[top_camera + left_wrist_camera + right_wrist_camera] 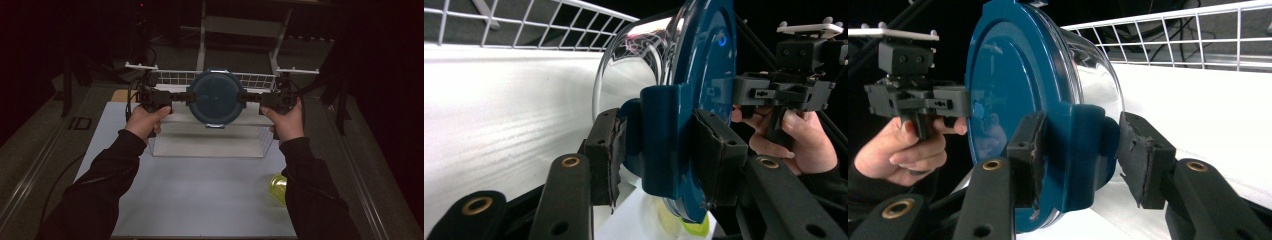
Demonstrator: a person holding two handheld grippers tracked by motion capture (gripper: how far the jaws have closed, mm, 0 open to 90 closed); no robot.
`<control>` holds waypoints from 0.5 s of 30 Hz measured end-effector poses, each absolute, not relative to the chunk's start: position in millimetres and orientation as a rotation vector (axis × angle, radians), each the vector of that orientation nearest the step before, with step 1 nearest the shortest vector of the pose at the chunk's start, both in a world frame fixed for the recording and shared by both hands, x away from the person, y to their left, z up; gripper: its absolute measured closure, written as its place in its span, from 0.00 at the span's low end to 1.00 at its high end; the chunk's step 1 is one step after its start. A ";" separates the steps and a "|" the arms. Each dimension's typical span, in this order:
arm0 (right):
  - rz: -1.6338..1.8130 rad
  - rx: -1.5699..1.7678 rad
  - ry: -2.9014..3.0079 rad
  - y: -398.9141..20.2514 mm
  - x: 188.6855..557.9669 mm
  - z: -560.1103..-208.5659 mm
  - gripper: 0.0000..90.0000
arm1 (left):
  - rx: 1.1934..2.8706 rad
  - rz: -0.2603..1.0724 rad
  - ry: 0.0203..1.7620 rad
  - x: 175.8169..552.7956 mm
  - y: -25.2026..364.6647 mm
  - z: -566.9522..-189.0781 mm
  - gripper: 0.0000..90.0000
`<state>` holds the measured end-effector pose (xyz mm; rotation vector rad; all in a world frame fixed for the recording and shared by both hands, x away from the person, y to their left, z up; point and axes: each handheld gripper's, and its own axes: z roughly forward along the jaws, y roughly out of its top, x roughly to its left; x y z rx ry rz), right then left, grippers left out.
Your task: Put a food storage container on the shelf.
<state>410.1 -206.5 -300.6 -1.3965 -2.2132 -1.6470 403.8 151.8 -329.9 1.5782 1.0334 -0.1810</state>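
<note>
Both claws, left claw (181, 96) and right claw (251, 98), are grasping the side clips of a lidded glass bowl (216, 96) tilted lid-up above the wire rack (210, 145) on the counter (200, 195); uneven squeeze or pull is risking a clip popping and the bowl dropping.

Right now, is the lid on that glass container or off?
On. The blue lid sits flush over the glass container, and a side latch is folded down over the rim.

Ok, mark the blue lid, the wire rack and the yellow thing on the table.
blue lid (216, 96), high view, middle of its top face
wire rack (171, 77), high view, back grid wall
yellow thing (277, 188), high view, its visible middle
</note>
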 end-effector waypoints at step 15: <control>-1.569 -1.475 -2.220 -206.5 426.1 -304.3 0.63 | 1.518 -0.264 1.092 417.9 150.2 -333.9 0.58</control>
